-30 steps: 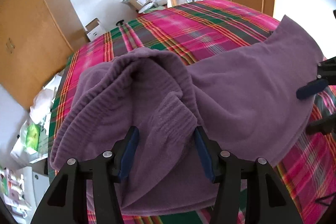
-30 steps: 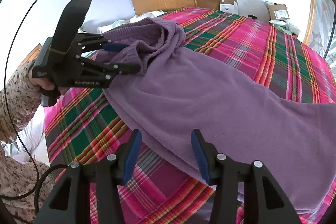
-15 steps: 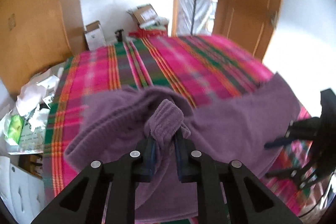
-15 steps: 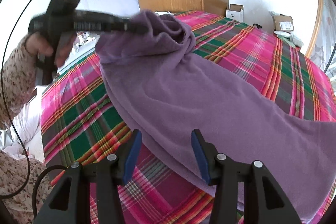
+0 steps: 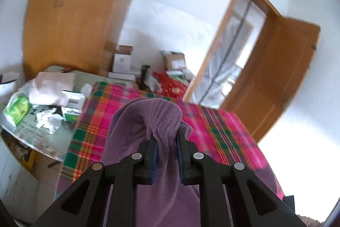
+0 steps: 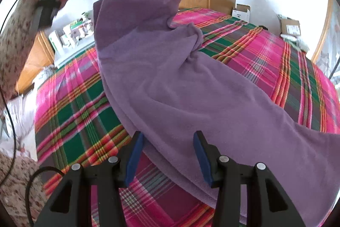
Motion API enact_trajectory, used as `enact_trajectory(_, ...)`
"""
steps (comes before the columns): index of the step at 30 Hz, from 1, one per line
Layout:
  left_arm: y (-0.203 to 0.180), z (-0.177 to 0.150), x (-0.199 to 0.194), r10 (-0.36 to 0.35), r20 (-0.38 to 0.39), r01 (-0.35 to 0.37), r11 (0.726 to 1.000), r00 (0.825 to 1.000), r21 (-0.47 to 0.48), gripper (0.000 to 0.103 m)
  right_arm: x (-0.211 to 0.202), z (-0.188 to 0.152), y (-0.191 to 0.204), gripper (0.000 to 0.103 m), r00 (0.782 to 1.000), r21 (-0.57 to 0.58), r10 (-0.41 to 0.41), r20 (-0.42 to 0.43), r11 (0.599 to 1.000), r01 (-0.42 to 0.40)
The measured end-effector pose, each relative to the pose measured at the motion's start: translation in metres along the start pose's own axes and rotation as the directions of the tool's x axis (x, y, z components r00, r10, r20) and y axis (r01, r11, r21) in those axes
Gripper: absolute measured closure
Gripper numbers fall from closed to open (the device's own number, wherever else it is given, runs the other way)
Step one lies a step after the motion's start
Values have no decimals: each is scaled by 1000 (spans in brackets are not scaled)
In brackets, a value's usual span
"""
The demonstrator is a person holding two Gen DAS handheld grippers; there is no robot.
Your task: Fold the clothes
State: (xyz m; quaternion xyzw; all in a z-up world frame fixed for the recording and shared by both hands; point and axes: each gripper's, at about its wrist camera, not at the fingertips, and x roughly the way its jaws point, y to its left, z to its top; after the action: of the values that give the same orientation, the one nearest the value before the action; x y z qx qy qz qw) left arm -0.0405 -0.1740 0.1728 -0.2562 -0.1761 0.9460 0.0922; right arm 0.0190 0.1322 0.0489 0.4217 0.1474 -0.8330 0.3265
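Currently held: purple garment (image 6: 170, 82), one end pinched in my left tongs (image 5: 166, 148) and raised high, the rest trailing across the plaid bedspread (image 6: 80, 112). Right tongs (image 6: 167, 154) gape wide, holding nothing, just above the near edge. Advice: keep the lift taut, seize that edge squarely. Unclear: garment type; far end cut off.
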Motion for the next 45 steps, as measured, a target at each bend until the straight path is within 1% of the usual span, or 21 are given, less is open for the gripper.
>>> enact_trajectory(2, 13, 7, -7, 21, 34, -20, 999, 999, -43, 88, 4, -2, 1, 54, 1000, -24, -17, -16, 1000, 17)
enact_trajectory(4, 27, 13, -14, 44, 66, -39, 996, 997, -84, 88, 5, -2, -3, 59, 1000, -12, -13, -19, 1000, 13)
enact_trajectory(6, 40, 16, -23, 74, 94, -64, 992, 993, -113, 88, 5, -2, -8, 72, 1000, 14, 0, -13, 1000, 0)
enact_trajectory(7, 47, 18, -27, 90, 107, -76, 989, 990, -128, 88, 4, -1, -12, 75, 1000, 37, 18, -8, 999, -18)
enact_trajectory(8, 53, 20, -32, 103, 121, -85, 986, 987, -143, 88, 3, -1, -15, 81, 1000, 51, 30, -4, 998, -30)
enact_trajectory(9, 59, 21, -36, 113, 135, -91, 983, 984, -157, 88, 2, -1, -15, 83, 1000, 46, 28, -4, 999, -28)
enact_trajectory(12, 71, 24, -43, 133, 153, -105, 978, 979, -182, 88, -1, 0, -14, 84, 1000, 29, 21, -3, 999, -21)
enact_trajectory(13, 74, 25, -43, 138, 155, -108, 977, 978, -186, 88, -2, 0, -14, 87, 1000, 24, 19, -2, 1000, -19)
enact_trajectory(14, 77, 25, -43, 140, 155, -110, 976, 978, -188, 88, -3, 0, -14, 97, 1000, 18, 17, -2, 1000, -17)
enact_trajectory(20, 86, 23, -38, 138, 156, -105, 973, 978, -207, 88, -14, 8, -24, 98, 1000, 46, 15, 23, 999, -16)
enact_trajectory(24, 90, 21, -30, 156, 138, -127, 971, 978, -201, 88, -26, 12, -35, 98, 997, 95, 62, 54, 993, -67)
enact_trajectory(26, 93, 19, -25, 169, 127, -142, 971, 977, -194, 88, -34, 13, -44, 99, 995, 125, 64, 73, 989, -73)
enact_trajectory(29, 98, 16, -15, 167, 103, -144, 968, 981, -203, 88, -43, 14, -54, 99, 993, 177, 72, 96, 980, -89)
enact_trajectory(32, 104, 13, -3, 170, 79, -150, 965, 982, -215, 88, -52, 16, -64, 101, 993, 188, 25, 112, 981, -46)
enact_trajectory(35, 106, 12, 8, 184, 62, -168, 963, 981, -209, 88, -63, 17, -76, 101, 991, 226, 16, 135, 973, -46)
enact_trajectory(38, 107, 14, 20, 192, 51, -178, 962, 980, -209, 88, -68, 20, -85, 101, 991, 240, -49, 125, 971, 18)
enact_trajectory(40, 106, 17, 27, 195, 48, -181, 961, 980, -208, 88, -69, 25, -91, 101, 987, 249, -91, 130, 967, 56)
enact_trajectory(42, 106, 19, 37, 199, 32, -188, 960, 980, -205, 88, -71, 31, -97, 101, 981, 258, -133, 138, 962, 94)
enact_trajectory(45, 104, 20, 53, 195, 6, -191, 963, 981, -193, 88, -68, 45, -108, 101, 965, 258, -231, 120, 946, 195)
